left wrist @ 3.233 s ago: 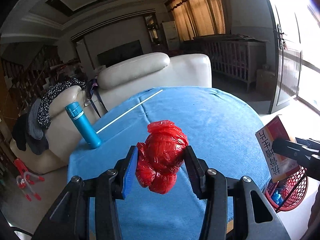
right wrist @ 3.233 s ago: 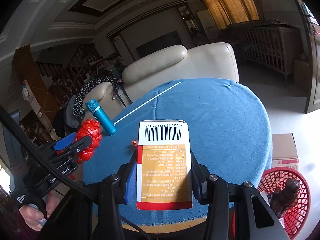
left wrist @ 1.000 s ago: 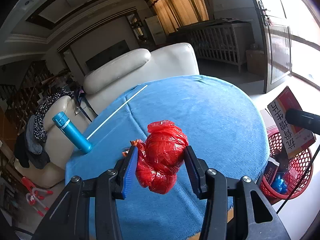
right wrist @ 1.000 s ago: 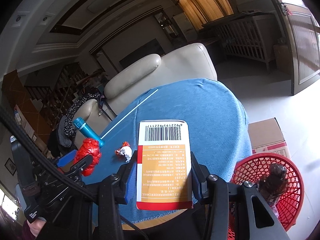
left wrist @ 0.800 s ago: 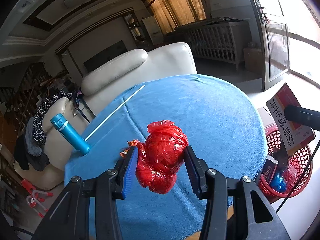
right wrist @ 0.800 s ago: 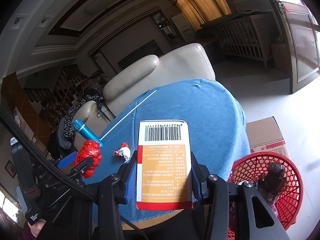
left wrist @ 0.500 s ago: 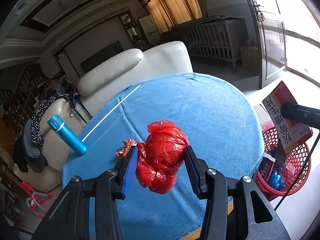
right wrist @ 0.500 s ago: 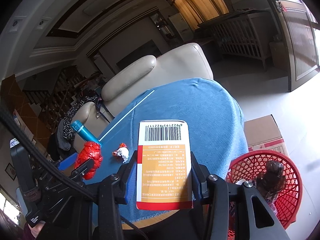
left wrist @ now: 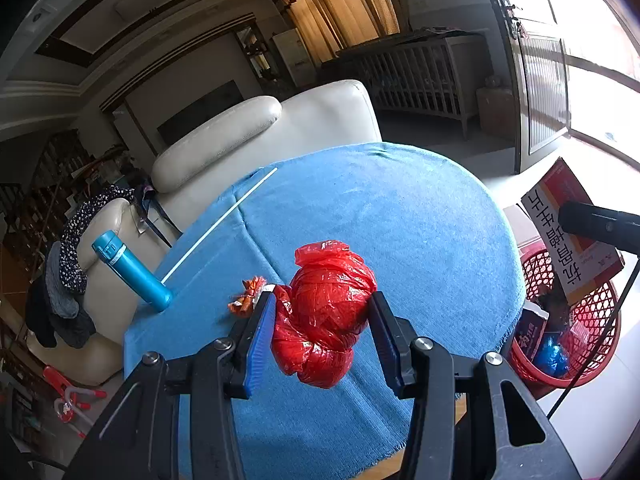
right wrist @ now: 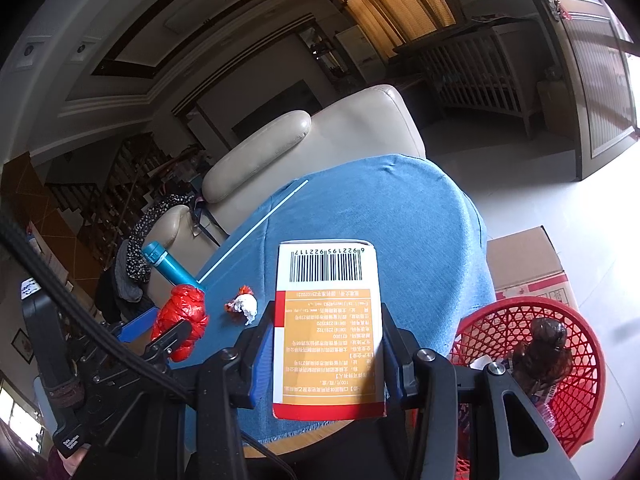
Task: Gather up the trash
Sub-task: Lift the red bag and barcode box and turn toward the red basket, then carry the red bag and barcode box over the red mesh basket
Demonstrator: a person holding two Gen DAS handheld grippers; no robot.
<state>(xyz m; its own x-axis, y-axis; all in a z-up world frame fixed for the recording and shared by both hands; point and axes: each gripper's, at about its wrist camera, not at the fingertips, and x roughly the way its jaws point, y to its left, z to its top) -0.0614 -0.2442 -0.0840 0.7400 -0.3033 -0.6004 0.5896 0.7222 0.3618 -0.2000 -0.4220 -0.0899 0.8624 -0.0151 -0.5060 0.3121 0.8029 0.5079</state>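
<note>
a crumpled red plastic bag (left wrist: 324, 312) is clamped between the pads of the left gripper (left wrist: 323, 334), above the blue tablecloth (left wrist: 400, 224). a medicine box (right wrist: 327, 328) is gripped by the right gripper (right wrist: 326, 354); the red basket (right wrist: 576, 340) is seen to its lower right.

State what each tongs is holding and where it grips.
Left tongs: red plastic bag, pinched across its sides. Right tongs: orange box, clamped on its long edges.
</note>
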